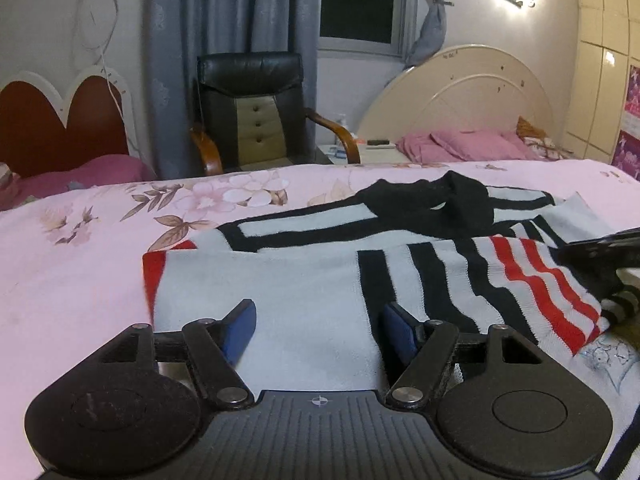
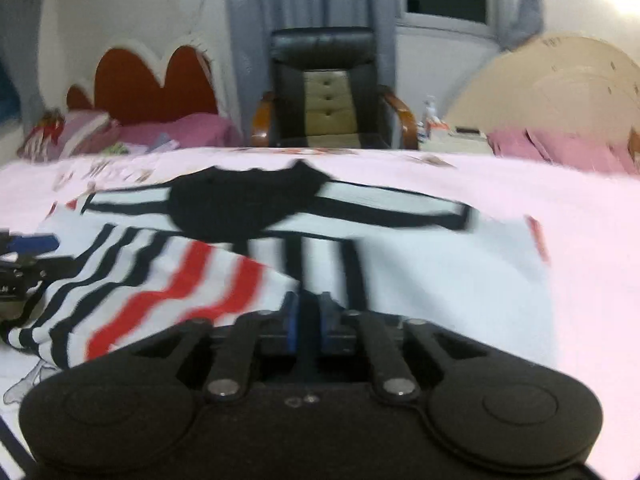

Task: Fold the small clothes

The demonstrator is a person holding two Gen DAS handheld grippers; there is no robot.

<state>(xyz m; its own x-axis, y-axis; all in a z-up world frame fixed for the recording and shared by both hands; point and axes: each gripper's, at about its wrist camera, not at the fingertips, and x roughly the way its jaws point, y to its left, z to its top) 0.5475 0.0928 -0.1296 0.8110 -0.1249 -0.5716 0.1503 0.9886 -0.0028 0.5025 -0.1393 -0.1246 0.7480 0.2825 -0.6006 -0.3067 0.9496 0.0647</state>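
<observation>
White knit with black and red stripes fills the left wrist view: a small striped sweater (image 1: pixel 304 276) lies spread on the pink floral bedsheet (image 1: pixel 80 240), its black collar (image 1: pixel 436 200) toward the far edge of the bed. One sleeve (image 1: pixel 532 280) is already laid across the body, which suggests the fold is under way. The left gripper (image 1: pixel 318 322) hovers low over the plain white panel near the bed's near edge, its blue-padded fingers (image 1: pixel 240 330) spread wide with nothing between them, probably placed to press or pick up that side next. At the right edge a dark shape looks like the other gripper's tip, beside the folded sleeve.

From the right wrist view, which is motion-blurred, the right gripper (image 2: pixel 308 320) has its blue pads nearly together, seemingly pinched on the sleeve's hem, though the blur leaves the grip uncertain. Holding the hem there would let the sleeve be drawn flat over the body.

Around the bed, both views show a black leather armchair with wooden arms (image 2: pixel 324 92) before grey curtains (image 1: pixel 240 20), a red heart-shaped headboard (image 1: pixel 60 124) to one side, a cream arched headboard (image 1: pixel 472 96) with pink bedding on the other, and a dark window above.
</observation>
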